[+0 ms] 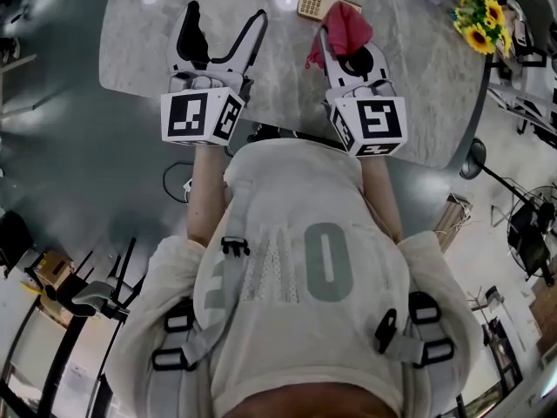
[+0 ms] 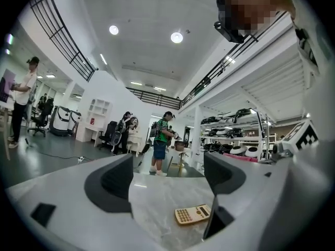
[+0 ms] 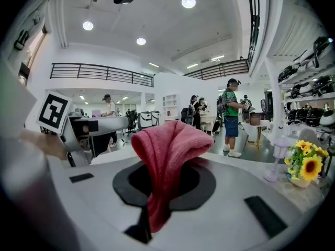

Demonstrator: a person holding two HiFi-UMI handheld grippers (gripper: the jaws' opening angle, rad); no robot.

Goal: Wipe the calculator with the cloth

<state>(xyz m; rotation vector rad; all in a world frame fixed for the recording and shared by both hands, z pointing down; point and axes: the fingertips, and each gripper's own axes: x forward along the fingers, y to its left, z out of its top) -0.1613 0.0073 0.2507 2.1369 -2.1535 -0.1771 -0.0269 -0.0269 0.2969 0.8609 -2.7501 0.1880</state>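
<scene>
1. While the person stands over a pale marble table (image 1: 278, 94), the left gripper (image 1: 226, 14) sits at about 11 o'clock in the head view. Its jaws are spread wide and hold nothing. Its own view shows only bare tabletop between them.
2. At 12 o'clock lies the calculator (image 1: 312, 3), small and cream-coloured, flat on the table with its keys up. It is free of both grippers, and from the left gripper it lies at about 1 o'clock.
3. Just right of the calculator hangs the cloth (image 1: 345, 26), red and bunched, its edge beside the calculator's right side. Whether the two touch cannot be told.
4. At 1 o'clock the right gripper (image 1: 348, 57) has its jaws clamped together on the cloth, which bulges out past the tips.
5. At 2 o'clock, well apart, stands a bunch of sunflowers (image 1: 479, 20).
6. Judged step: the cloth is in hand and poised beside the calculator, so a wiping stroke seems due.
7. Likely next move: lower the cloth toward 11 o'clock onto the keys and rub. The light calculator may slide, so the open left gripper could steady it.
</scene>
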